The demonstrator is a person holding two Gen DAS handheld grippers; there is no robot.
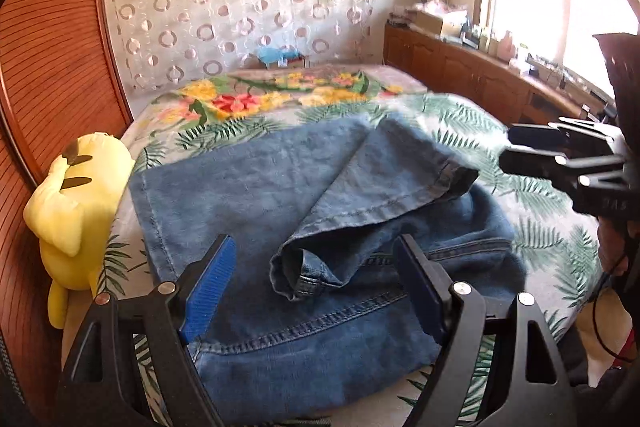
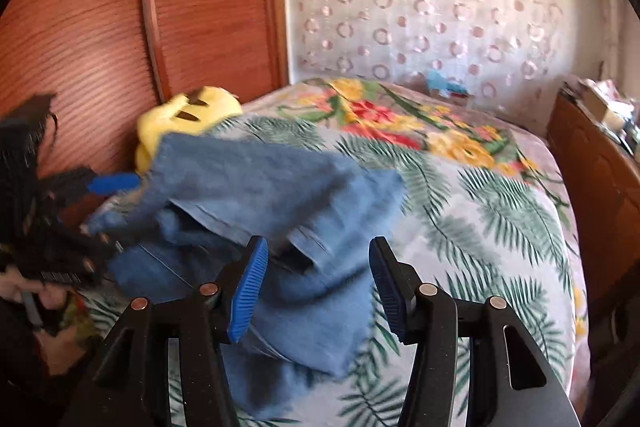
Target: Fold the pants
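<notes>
We are looking down on the blue denim pants (image 1: 304,227), which are lying in a partly folded heap on the bed (image 1: 460,115) with its leaf-and-flower cover, one leg doubled back so that its hem is resting across the seat and waistband area. Our left gripper (image 1: 316,283) is hovering just above the near end of the pants with its jaws spread wide, the blue pads (image 1: 208,291) standing either side of the turned-back hem and gripping nothing. Our right gripper (image 2: 318,291) is likewise standing wide open over the right edge of the denim, and it is empty too; from the left wrist view it is showing at the far right, clear of the cloth. A yellow plush toy (image 1: 76,211) is sitting at the left edge of the bed, against the wooden wardrobe (image 1: 52,67). The right wrist view is blurring, so finer detail of the fabric there is hard to tell.
</notes>
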